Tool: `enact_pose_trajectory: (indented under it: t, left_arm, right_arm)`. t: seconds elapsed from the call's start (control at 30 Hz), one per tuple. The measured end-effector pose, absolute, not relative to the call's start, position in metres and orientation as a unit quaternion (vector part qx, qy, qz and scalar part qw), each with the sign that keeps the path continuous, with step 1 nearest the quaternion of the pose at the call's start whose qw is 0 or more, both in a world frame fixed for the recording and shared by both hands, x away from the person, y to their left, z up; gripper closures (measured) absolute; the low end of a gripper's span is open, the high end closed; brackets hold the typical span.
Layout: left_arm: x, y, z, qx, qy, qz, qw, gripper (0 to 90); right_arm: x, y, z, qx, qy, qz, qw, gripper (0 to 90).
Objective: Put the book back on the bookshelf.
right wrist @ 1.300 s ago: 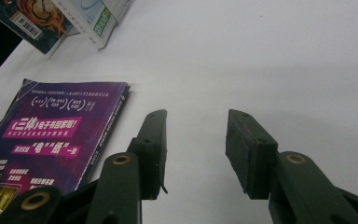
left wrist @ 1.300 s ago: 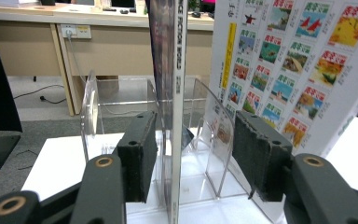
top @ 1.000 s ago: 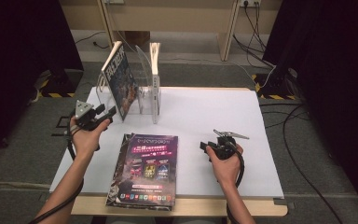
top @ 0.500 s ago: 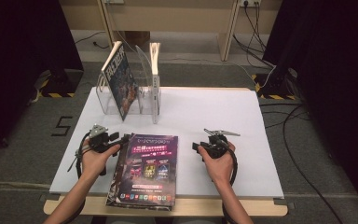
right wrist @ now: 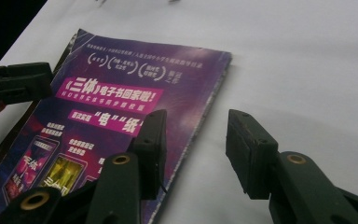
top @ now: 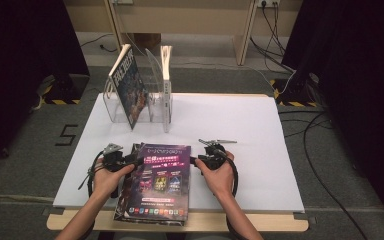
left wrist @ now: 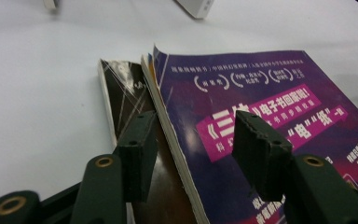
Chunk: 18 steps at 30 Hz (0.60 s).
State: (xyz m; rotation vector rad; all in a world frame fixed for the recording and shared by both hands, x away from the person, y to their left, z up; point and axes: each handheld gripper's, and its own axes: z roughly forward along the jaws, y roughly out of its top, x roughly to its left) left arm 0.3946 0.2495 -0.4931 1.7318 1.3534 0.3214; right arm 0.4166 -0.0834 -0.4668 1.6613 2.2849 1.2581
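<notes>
Purple magazine [top: 162, 180] is flanked on the bench [top: 240, 125] by left gripper [top: 130, 162] and right gripper [top: 196, 161], both open, nothing gripped; lifting not yet begun.

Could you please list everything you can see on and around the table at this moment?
Purple magazine: one, purple cover with pink banner, on top of the stack at the table's near edge.
Dark magazine: at least one, black-brown, under the purple one, sticking out at its left.
Clear rack: one, transparent, at the table's far left.
Standing magazines: two, one dark-covered, one pale, upright in the rack.
Table: one, white top.
Cables: several, black, on the floor at right.
Left gripper: open, straddling the purple magazine's left edge.
Right gripper: open, straddling its right edge.
</notes>
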Motion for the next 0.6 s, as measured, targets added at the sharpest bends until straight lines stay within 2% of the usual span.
enact_pose_trajectory:
  t: [0.6]
  left_arm:
    - [0.392, 0.246, -0.497, 0.7, 0.549, 0.116, 0.442, 52.3]
  right_arm:
    - [0.417, -0.06, -0.482, 0.532, 0.759, 0.375, 0.001, 57.7]
